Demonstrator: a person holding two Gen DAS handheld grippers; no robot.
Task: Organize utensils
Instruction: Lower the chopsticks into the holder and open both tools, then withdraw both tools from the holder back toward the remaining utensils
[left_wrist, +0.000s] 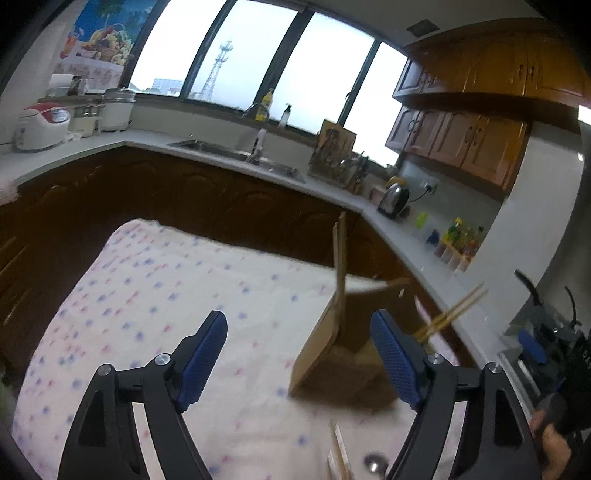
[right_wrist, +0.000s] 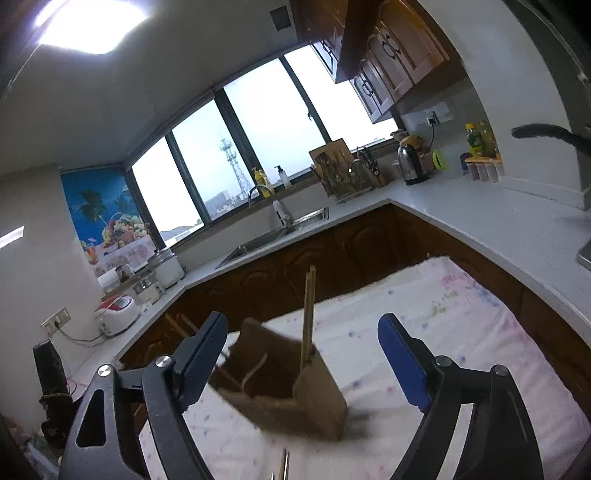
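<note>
While unseen rightward, spoon (bowl only) in left view.

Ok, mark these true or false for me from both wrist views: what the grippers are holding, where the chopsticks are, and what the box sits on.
1. Both grippers are open and hold nothing. True: the left gripper and right gripper stand wide apart, empty.
2. Wooden chopsticks stand in the brown cardboard box. True.
3. The box sits on the bare grey countertop. False: it sits on the white flower-print cloth.
4. The table in front of the box is bare of utensils. False: a metal spoon and more wooden sticks lie there.
5. The box is closed. False: its flaps stand open.
</note>
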